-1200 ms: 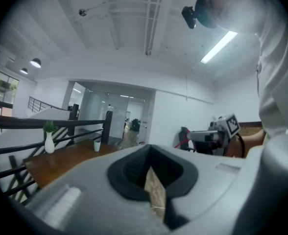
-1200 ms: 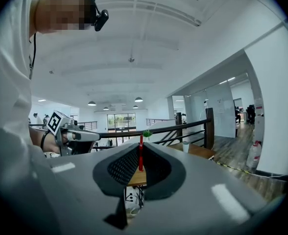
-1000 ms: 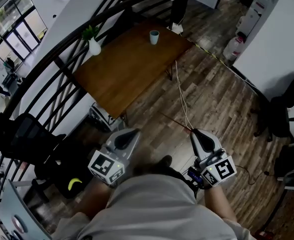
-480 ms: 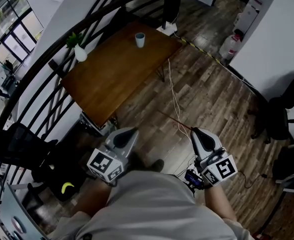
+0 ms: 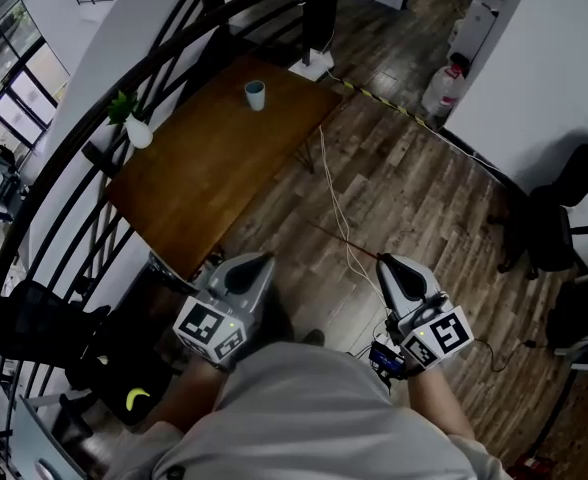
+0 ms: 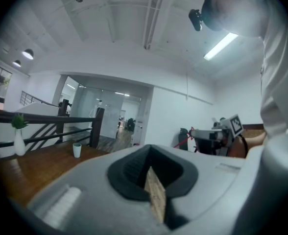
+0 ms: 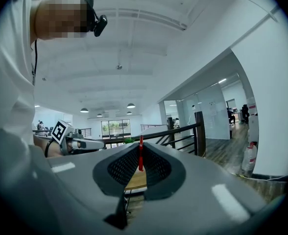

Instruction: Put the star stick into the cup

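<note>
A pale cup point(image 5: 255, 93) stands near the far end of a wooden table point(image 5: 204, 168); the left gripper view shows the same cup point(image 6: 77, 150) far off. My right gripper point(image 5: 386, 264) is held close to the person's body above the floor. It is shut on a thin red star stick point(image 5: 344, 241) that points toward the table. In the right gripper view the stick point(image 7: 140, 153) stands up between the jaws of the right gripper point(image 7: 140, 166). My left gripper point(image 5: 252, 266) is shut with nothing in it, and its jaws meet in the left gripper view point(image 6: 151, 169).
A white vase with a green plant point(image 5: 134, 128) sits at the table's left edge. A dark railing point(image 5: 94, 118) curves along the left. White cables point(image 5: 334, 218) trail over the plank floor. Black office chairs point(image 5: 554, 228) stand at the right, and a water bottle point(image 5: 437, 90) at the wall.
The table and cup have slid left and slightly down in the head view as the person moves. Both grippers keep their hold and place near the body.
</note>
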A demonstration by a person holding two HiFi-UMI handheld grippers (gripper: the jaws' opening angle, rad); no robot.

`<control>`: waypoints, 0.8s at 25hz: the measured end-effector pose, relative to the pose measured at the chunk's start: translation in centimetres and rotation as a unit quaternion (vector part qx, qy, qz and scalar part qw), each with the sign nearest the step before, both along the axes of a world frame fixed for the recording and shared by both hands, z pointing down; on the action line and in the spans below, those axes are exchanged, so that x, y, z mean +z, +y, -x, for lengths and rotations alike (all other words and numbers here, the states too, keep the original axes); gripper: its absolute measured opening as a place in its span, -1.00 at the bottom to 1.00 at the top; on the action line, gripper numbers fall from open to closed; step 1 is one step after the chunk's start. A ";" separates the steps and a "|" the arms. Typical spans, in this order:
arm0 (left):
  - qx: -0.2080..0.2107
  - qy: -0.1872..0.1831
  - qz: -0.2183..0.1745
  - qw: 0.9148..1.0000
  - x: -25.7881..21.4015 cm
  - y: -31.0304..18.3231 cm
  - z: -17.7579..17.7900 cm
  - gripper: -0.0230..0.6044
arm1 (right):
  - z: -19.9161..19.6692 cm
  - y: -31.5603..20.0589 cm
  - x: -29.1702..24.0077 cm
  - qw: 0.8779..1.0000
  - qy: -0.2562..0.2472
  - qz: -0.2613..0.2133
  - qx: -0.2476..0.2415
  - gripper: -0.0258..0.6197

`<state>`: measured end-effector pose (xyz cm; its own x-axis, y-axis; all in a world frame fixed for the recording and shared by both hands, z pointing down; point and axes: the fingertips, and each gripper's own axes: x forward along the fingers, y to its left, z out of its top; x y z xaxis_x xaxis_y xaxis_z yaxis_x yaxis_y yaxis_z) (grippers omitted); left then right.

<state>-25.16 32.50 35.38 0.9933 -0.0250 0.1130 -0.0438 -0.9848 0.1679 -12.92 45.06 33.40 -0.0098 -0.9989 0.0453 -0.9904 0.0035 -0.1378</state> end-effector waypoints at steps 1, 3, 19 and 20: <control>0.002 0.000 0.001 1.000 0.1 -0.3 -0.5 -0.92 | -0.4 -0.3 0.0 1.000 0.000 0.000 0.001 -0.84; 0.006 -0.003 0.003 1.000 0.4 -1.1 -1.3 -0.92 | -1.3 -1.2 0.2 1.000 -0.004 0.001 0.004 -0.84; 0.021 0.002 0.008 1.000 1.8 -17.0 -6.6 -0.92 | -6.0 -17.5 1.5 1.000 -0.006 -0.001 0.011 -0.84; 0.023 0.003 0.006 1.000 1.7 -18.4 -6.8 -0.92 | -6.2 -19.0 1.4 1.000 -0.006 -0.002 0.012 -0.84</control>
<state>-18.34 14.11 37.08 0.9940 0.0215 0.1074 0.0018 -0.9836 0.1803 -6.72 26.10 34.79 0.0132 -0.9991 0.0406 -0.9886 -0.0192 -0.1496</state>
